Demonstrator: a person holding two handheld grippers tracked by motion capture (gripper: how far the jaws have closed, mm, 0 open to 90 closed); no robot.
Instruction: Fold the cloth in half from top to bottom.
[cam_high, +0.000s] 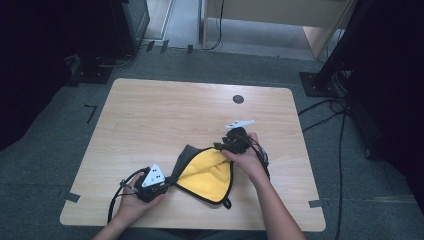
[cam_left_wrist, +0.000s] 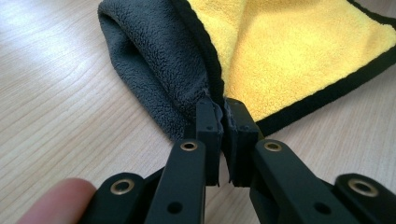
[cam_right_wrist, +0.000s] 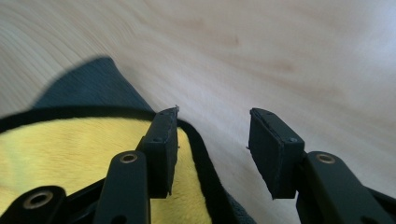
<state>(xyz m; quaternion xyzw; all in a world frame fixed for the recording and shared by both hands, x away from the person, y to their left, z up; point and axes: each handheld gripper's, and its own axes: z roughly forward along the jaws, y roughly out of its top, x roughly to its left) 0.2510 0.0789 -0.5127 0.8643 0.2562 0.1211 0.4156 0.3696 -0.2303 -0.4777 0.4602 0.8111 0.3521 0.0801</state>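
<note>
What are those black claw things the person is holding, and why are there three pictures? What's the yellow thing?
The black things are grabbers: a person holds one in each hand and squeezes it to close two jaws. One picture is taken from above the wooden table. The other two come from little cameras riding on each grabber, looking along its jaws.

The yellow thing is a soft cloth, yellow on one side, grey on the other, with a black edge. It lies partly folded on the table.

The left gripper is pinching a corner of the cloth, jaws shut tight on it. The right gripper has open jaws with only table showing between them, right beside the cloth's edge, so it holds nothing.
</note>
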